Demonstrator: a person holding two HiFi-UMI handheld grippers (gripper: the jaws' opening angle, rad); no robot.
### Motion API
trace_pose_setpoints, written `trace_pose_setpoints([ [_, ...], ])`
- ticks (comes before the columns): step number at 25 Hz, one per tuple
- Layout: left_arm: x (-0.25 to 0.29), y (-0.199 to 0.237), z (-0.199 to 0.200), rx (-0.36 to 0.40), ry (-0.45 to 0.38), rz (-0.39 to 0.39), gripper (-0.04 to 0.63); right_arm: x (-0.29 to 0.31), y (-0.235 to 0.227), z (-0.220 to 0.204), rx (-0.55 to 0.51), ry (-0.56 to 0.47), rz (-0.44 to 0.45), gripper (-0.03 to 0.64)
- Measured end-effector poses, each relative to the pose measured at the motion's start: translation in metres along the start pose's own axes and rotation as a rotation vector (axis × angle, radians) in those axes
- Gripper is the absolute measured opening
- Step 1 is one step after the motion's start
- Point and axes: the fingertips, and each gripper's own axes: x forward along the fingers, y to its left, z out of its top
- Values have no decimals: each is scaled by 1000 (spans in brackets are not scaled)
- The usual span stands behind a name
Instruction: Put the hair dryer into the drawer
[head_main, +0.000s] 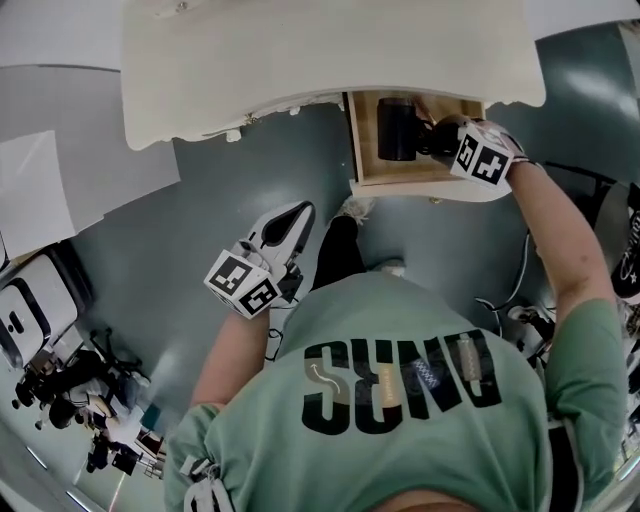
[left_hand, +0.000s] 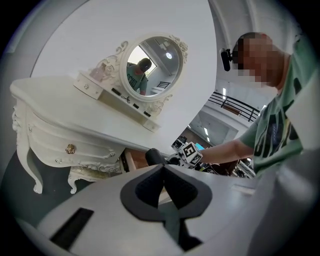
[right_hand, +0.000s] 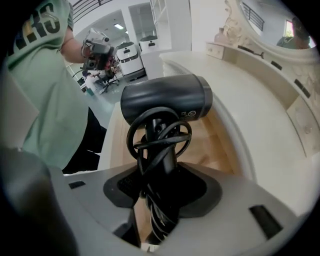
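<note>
The black hair dryer (head_main: 397, 128) hangs over the open wooden drawer (head_main: 365, 165) of the white dressing table. My right gripper (head_main: 450, 140) is shut on its handle. In the right gripper view the barrel (right_hand: 165, 102) lies crosswise above the jaws (right_hand: 162, 180). The cord is wound round the handle, and the drawer's wooden bottom (right_hand: 220, 150) shows below. My left gripper (head_main: 288, 228) is held low near the person's knee, away from the drawer. Its pads (left_hand: 162, 170) meet at the tip with nothing between them. From there the dryer (left_hand: 152, 156) shows at the drawer's mouth.
The dressing table top (head_main: 330, 50) overhangs the drawer, with an oval mirror (left_hand: 152, 67) at its back. The person's leg and shoe (head_main: 355, 208) stand just before the drawer. Dark equipment (head_main: 60, 380) sits on the floor at left, cables (head_main: 520, 300) at right.
</note>
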Motion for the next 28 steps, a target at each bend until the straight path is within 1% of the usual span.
trace_pose_setpoints([
  [7,-9,32,-15,-30,23,35,9,56,1,-4,-64,115,50,183],
  [10,-5,33,-18,-29,37,32,9,69,1,-9,-76,142,58,183],
  [14,0,35,-17,-36,45,27,9,82,2,-20,-65,183,90,189],
  [17,0,36,-21,-38,65,23,9,88,4,-22,-98,205,82,199],
  [19,0,38,-21,-37,72,19,9,90,5,-20,-116,197,58,210],
  [22,5,36,-18,-24,74,-1,9,85,2,-15,-129,170,28,260],
  [24,7,31,-15,-12,77,-15,9,74,-1,-10,-131,143,12,279],
  [26,8,27,-12,-1,78,-28,9,59,-4,-3,-112,102,-12,285],
  [28,9,23,-10,3,80,-36,9,40,-8,6,-65,37,-49,284],
])
